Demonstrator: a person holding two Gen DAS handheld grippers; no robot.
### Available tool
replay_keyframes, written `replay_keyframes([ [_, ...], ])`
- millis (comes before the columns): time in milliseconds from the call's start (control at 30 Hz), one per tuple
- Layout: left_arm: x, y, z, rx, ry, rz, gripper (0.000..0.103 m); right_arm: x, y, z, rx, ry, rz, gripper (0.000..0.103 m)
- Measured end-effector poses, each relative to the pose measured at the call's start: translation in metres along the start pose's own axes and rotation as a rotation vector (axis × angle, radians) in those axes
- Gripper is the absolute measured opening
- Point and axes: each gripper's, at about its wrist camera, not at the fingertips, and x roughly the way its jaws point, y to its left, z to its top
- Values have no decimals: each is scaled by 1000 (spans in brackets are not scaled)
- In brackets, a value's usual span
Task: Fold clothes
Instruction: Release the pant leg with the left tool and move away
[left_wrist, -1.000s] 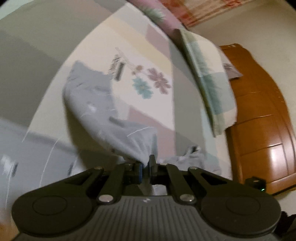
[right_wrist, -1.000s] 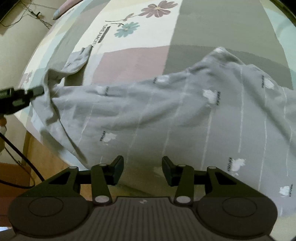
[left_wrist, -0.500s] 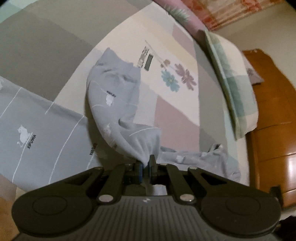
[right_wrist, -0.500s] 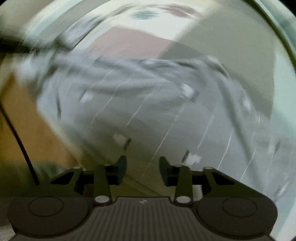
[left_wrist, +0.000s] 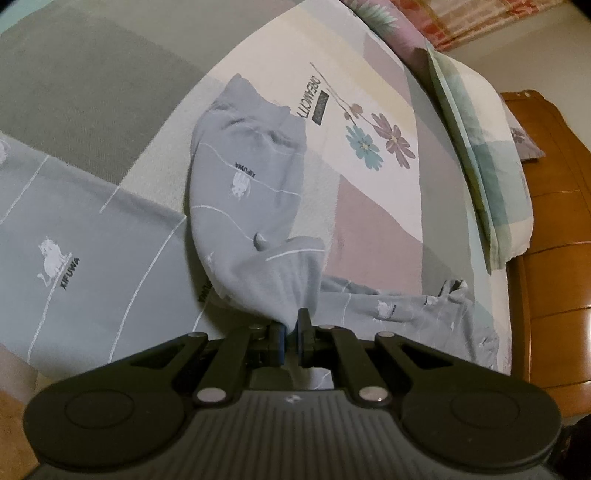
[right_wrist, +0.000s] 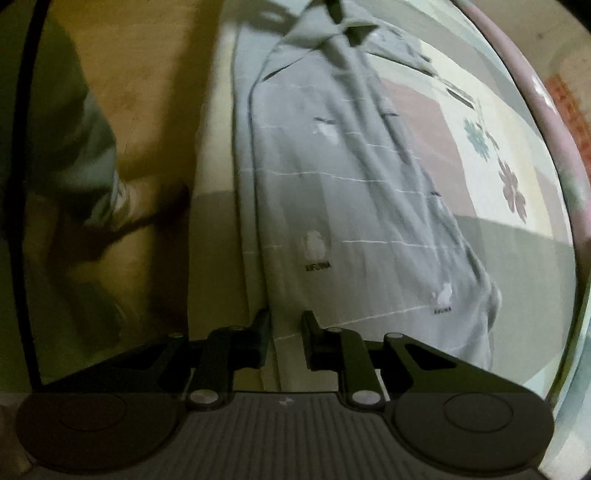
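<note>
Right gripper (right_wrist: 284, 328) swung toward garment's (right_wrist: 332, 184) edge.

- I see a bed (left_wrist: 376, 206) filling most of the left wrist view, its cover (left_wrist: 92, 92) in grey, cream and mauve blocks with printed flowers (left_wrist: 380, 142).
- Checked pillow (left_wrist: 484, 166) at the bed's far edge; wooden headboard (left_wrist: 554, 236) behind it, orange-brown.
- Pale wall (left_wrist: 546, 48) above; patterned curtain (left_wrist: 480, 14), possibly.
- Right wrist view blurred: tan floor (right_wrist: 155, 92) beside the bed.
- Dim, warm indoor light.
</note>
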Motion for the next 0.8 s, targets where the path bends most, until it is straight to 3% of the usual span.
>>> replay_keyframes([
  [33, 0, 0, 0, -7, -1, -1, 4, 0, 1, 1, -19, -4, -4, 22],
  [100, -1, 0, -1, -6, -3, 1, 4, -1, 1, 2, -43, -9, 10, 2],
  [300, -8, -1, -1, 5, -10, -3, 3, -17, -9, 2, 9, -20, 59, 2],
  [433, 0, 8, -5, -14, 10, 17, 3, -9, -6, 3, 15, -1, 89, 2],
  [600, 6, 15, -9, -2, 34, 46, 3, -5, -15, 4, 110, 8, 139, 2],
  [800, 4, 19, -4, -6, 45, 62, 4, -6, -18, 2, 149, -2, 134, 5],
])
